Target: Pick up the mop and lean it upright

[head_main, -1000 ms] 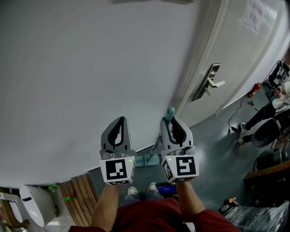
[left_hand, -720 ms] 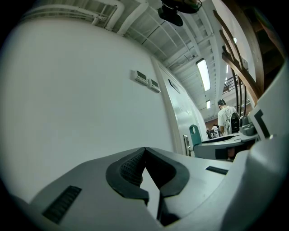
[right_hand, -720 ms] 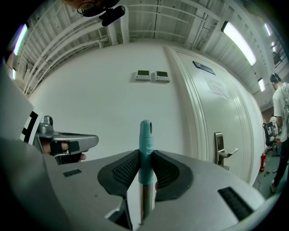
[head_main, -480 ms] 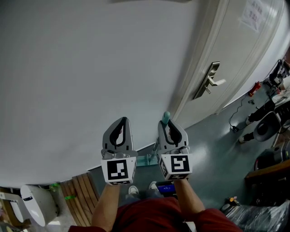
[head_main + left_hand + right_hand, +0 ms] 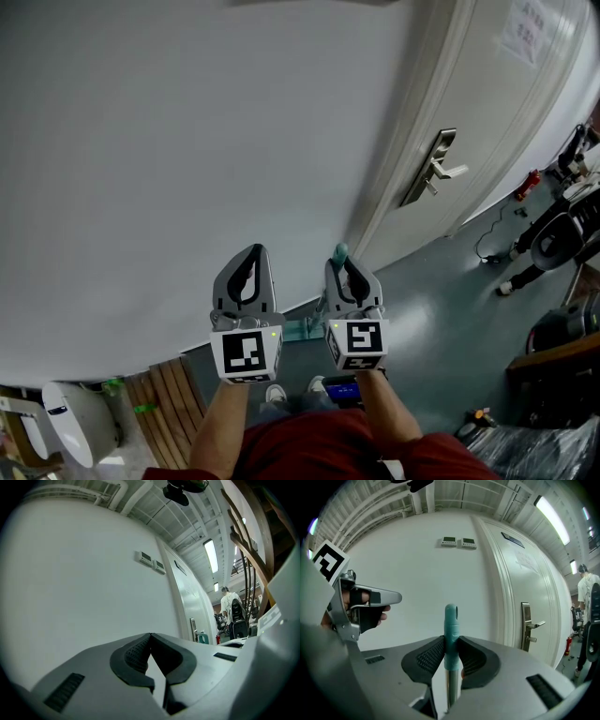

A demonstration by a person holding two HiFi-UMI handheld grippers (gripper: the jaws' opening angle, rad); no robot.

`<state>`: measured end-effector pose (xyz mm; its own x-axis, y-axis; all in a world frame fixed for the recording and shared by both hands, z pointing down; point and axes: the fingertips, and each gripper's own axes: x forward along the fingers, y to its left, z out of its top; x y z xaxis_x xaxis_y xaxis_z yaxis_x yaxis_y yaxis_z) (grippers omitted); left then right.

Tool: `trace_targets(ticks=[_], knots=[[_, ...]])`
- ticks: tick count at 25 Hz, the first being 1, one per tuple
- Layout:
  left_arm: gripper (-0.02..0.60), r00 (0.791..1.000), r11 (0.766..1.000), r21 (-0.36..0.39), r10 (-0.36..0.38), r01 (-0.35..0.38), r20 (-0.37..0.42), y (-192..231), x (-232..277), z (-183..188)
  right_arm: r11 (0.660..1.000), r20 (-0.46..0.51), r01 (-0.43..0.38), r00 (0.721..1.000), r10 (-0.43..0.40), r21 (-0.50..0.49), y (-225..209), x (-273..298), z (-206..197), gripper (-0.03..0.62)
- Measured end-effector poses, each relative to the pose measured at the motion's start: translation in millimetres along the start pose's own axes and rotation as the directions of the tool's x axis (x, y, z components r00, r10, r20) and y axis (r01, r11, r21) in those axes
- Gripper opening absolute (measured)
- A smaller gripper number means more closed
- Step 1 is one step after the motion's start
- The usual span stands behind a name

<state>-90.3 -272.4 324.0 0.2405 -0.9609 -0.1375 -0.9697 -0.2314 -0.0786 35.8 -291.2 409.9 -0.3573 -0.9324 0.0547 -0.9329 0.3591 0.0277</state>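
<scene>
Mop handle [image 5: 450, 620]: its teal end grip stands upright between the right pads [image 5: 427, 657], which pinch it from both sides. The metal shaft goes down below the jaws.
Right pads: they press near the top of the grip. I think this is so that the long pole hangs under the hold and does not swing wide.
Right gripper [image 5: 345, 269]: it points about level toward the wall and is closed on the mop handle. A level hold keeps the pole vertical.
Left pads [image 5: 133, 653]: the tips meet, with nothing between them.
Left gripper [image 5: 248, 255]: it is just beside the right one and apart from the mop. It seems only to wait, since one hold is enough for a light pole.
Mop head [image 5: 302, 330]: a teal piece shows low down between the two grippers, near the foot of the wall. I cannot tell whether it rests on the floor [image 5: 441, 300].
Wall [image 5: 187, 141]: it is white and bare, directly ahead, the natural surface to lean on. The top of the handle is near it, but contact is not clear.
Door [image 5: 487, 122]: it stands to the right, with a metal lever [image 5: 433, 171]. A door can swing, so the wall is the safer support.
Step in hand: the mop looks raised. What remains is to settle it against the wall and let go.
Risk: on a smooth floor the head may slide out.
</scene>
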Motion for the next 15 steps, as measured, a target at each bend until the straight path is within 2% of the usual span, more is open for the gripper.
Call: trace_targets(ticks=[15], knots=[[0.006, 1.0, 1.0, 0.003, 0.012, -0.012, -0.013, 0.7, 0.8, -5.7, 1.0, -0.145, 0.009, 0.989, -0.006, 0.02, -0.8, 7.7, -65.6, 0.104]])
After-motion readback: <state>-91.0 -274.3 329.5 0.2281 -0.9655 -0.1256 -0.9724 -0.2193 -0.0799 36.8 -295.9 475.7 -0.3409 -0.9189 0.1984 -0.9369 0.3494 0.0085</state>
